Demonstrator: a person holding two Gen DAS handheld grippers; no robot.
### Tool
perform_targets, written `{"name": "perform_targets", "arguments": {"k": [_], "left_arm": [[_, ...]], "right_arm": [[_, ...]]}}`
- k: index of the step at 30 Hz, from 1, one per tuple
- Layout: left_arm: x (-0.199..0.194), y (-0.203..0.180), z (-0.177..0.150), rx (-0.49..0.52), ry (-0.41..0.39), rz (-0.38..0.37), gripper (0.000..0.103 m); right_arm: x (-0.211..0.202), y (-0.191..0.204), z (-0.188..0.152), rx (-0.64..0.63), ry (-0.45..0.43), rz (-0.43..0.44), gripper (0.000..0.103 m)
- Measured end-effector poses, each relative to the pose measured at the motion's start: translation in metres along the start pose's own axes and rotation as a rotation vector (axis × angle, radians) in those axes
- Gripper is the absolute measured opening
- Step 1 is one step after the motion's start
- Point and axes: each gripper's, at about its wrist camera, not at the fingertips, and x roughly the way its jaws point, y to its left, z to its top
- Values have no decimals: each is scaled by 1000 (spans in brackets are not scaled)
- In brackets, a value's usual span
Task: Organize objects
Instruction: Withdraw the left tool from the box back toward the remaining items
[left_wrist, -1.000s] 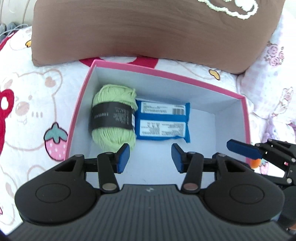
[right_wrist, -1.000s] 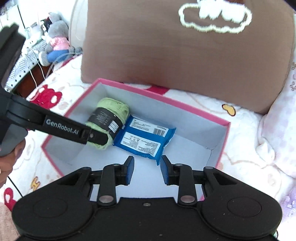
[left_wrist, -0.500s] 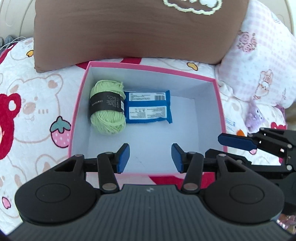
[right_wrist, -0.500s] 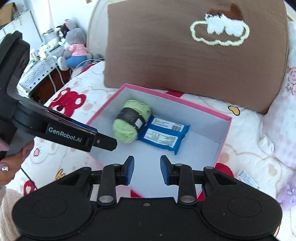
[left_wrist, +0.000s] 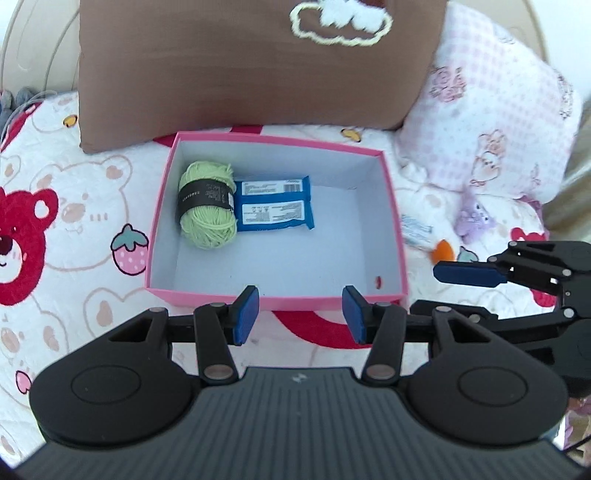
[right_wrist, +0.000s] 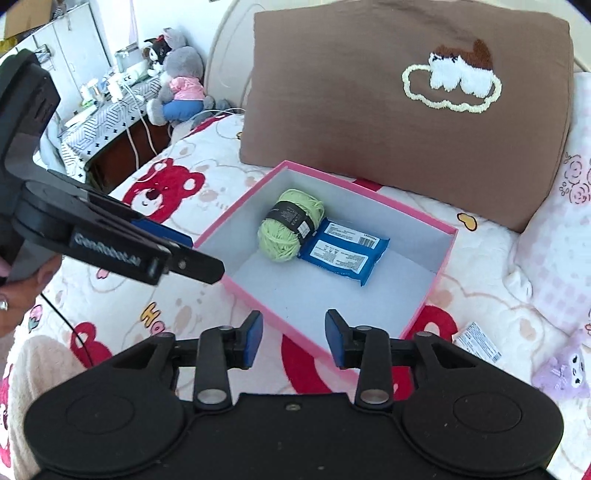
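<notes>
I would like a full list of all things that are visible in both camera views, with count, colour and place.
box: one, pink outside, white inside, open, on the bedspread
yarn ball: one, light green with dark band, in the box's far left part
packet: one, blue with white labels, in the box, beside the yarn
cushion: one, brown with cloud design, behind the box
pillow: one, pink and white, right of the cushion
small packet: one, white, on the bedspread right of the box
plush toy: one, purple, on the bedspread at right
bedspread: one, white with red bears
stuffed animals: grey, far left
left tongs: black, blue pads, opening, empty
right tongs: same, opening, empty
hand: holding the left tongs
</notes>
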Motion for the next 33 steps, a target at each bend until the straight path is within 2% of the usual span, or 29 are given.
{"name": "perform_targets", "arguments": {"k": [3, 6, 11, 13, 17, 19, 24, 33], "left_arm": [[-10, -11, -7, 27, -7, 41, 53], [-16, -21, -13, 39, 5, 30, 57], [-25, -42, -26, 87, 1, 22, 65], [-27, -49, -30, 103, 5, 16, 72], [-28, -59, -39, 110, 28, 11, 76], [-28, -62, -43, 119, 40, 5, 84], [-28, -70, -54, 128, 48, 6, 93], [-7, -85, -68, 125, 97, -74, 94]], "right_arm": [[-18, 3, -7, -25, -14, -3, 52], [-35, 4, -14, -37, -38, -3, 56], [-53, 1, -27, -42, -57, 6, 75], [-59, 0, -34, -42, -59, 7, 81], [-69, -1, -46, -51, -57, 9, 84], [-74, -1, -51, -56, -60, 3, 89], [-82, -5, -63, -54, -63, 13, 93], [-90, -1, -89, -158, -12, -21, 93]]}}
